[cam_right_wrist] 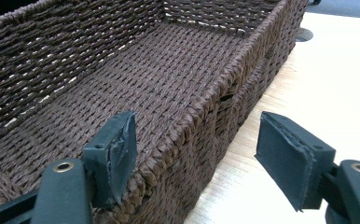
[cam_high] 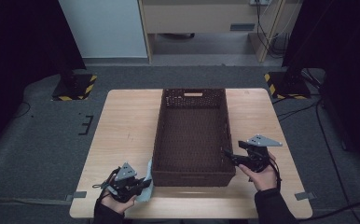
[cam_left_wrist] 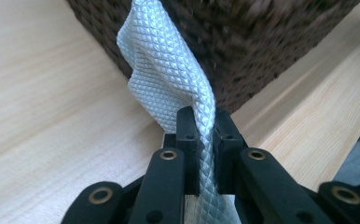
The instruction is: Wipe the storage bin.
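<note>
grey carpet surrounds a pale wooden table (cam_high: pixel 122 126), with dark stands on striped bases at the far left and far right and a wooden cabinet beyond.

a long brown woven basket (cam_high: pixel 193 172) sits in the middle of the table, running from near to far, with a handle slot in its far wall. it looks empty inside.

left gripper (cam_high: pixel 143 183) is at the near left, just beside the basket's near left corner, held in a hand (cam_high: pixel 117 200) that comes in from the bottom edge. its jaws are clamped on a pale cloth (cam_high: pixel 146 186) with a diamond-quilted texture. in the left gripper view the cloth (cam_left_wrist: pixel 169 74) runs up from between the closed jaws and leans against the basket's outer wall (cam_left_wrist: pixel 262 42), with the tabletop (cam_left_wrist: pixel 52 116) on either side.

right gripper (cam_high: pixel 228 155) is at the near right, held in the other hand (cam_high: pixel 263 177), pointing left at the basket's right wall. its jaws are spread apart and grip nothing. in the right gripper view the right gripper (cam_right_wrist: pixel 197 154) straddles the basket rim (cam_right_wrist: pixel 206 102): one jaw is over the inside of the basket, the other over the table outside. whether either pad touches the weave i cannot tell.
</note>
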Motion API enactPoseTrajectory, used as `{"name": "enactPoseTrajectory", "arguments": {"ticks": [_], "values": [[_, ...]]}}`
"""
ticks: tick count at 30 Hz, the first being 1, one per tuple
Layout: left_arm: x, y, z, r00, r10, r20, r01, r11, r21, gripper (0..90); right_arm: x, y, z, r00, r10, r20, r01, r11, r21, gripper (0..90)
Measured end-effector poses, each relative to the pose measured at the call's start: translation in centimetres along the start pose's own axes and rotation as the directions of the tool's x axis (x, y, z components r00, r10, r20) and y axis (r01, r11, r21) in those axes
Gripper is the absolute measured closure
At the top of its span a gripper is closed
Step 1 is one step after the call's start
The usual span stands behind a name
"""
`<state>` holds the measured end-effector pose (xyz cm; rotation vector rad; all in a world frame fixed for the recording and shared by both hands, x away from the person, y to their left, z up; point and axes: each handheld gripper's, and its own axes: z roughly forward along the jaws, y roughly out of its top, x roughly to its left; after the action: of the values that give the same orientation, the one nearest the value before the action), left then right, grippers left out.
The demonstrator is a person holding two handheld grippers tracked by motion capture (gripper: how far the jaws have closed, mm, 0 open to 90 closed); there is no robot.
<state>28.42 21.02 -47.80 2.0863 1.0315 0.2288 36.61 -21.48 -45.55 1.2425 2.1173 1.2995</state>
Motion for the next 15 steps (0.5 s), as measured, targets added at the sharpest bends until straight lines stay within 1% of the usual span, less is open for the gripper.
{"name": "enactPoseTrajectory", "arguments": {"ticks": [1, 4, 6, 7, 8, 9, 10, 11, 12, 13, 15], "values": [[0.1, 0.0, 0.2, 1.0000, 0.001, 0.005, -0.001, 0.9999, 0.014, 83.1, 0.0, 0.0, 0.0, 1.0000, 0.003, 0.000, -0.003, 1.0000, 0.000, 29.0], [0.5, -0.2, 0.4, 1.0000, -0.007, -0.005, 0.008, 0.9996, 0.028, 83.1, 0.0, 0.0, 0.0, 1.0000, 0.006, 0.000, -0.006, 1.0000, 0.000, 29.1], [1.0, -0.1, 0.3, 0.9995, -0.023, -0.020, 0.023, 0.9995, 0.022, 83.2, 0.0, 0.0, 0.0, 1.0000, 0.006, -0.001, -0.006, 1.0000, 0.001, 29.1], [1.4, -0.1, 0.1, 0.9990, -0.027, -0.035, 0.028, 0.9995, 0.014, 83.2, 0.0, 0.0, 0.0, 1.0000, 0.007, -0.002, -0.007, 1.0000, 0.001, 29.0], [2.4, 0.1, -0.3, 0.9968, -0.040, -0.070, 0.039, 0.9992, -0.008, 83.1, 0.0, 0.0, 0.0, 1.0000, 0.006, 0.000, -0.006, 1.0000, 0.000, 28.9], [2.4, 0.1, -0.3, 0.9968, -0.040, -0.070, 0.039, 0.9992, -0.008, 83.1, 0.0, 0.0, 0.0, 1.0000, 0.006, 0.000, -0.006, 1.0000, 0.000, 28.9], [3.0, 0.2, -0.5, 0.9945, -0.056, -0.088, 0.055, 0.9983, -0.023, 83.1, 0.0, 0.0, 0.1, 1.0000, 0.007, 0.000, -0.007, 1.0000, 0.000, 29.0], [3.8, 0.3, -0.8, 0.9904, -0.076, -0.115, 0.072, 0.9966, -0.040, 83.1, 0.0, 0.0, 0.1, 1.0000, 0.004, 0.000, -0.004, 1.0000, 0.001, 29.0], [4.4, 0.4, -0.9, 0.9873, -0.088, -0.132, 0.082, 0.9955, -0.047, 83.2, 0.0, 0.0, 0.1, 1.0000, 0.007, -0.003, -0.007, 1.0000, 0.001, 29.0], [5.1, 0.4, -1.1, 0.9821, -0.105, -0.156, 0.098, 0.9936, -0.057, 83.2, 0.0, 0.0, 0.1, 1.0000, 0.007, -0.003, -0.007, 1.0000, 0.001, 29.0], [6.5, 0.2, -1.5, 0.9679, -0.128, -0.216, 0.115, 0.9908, -0.072, 83.2, 0.1, 0.0, 0.3, 0.9999, 0.012, -0.005, -0.012, 0.9999, 0.002, 28.8]]}}
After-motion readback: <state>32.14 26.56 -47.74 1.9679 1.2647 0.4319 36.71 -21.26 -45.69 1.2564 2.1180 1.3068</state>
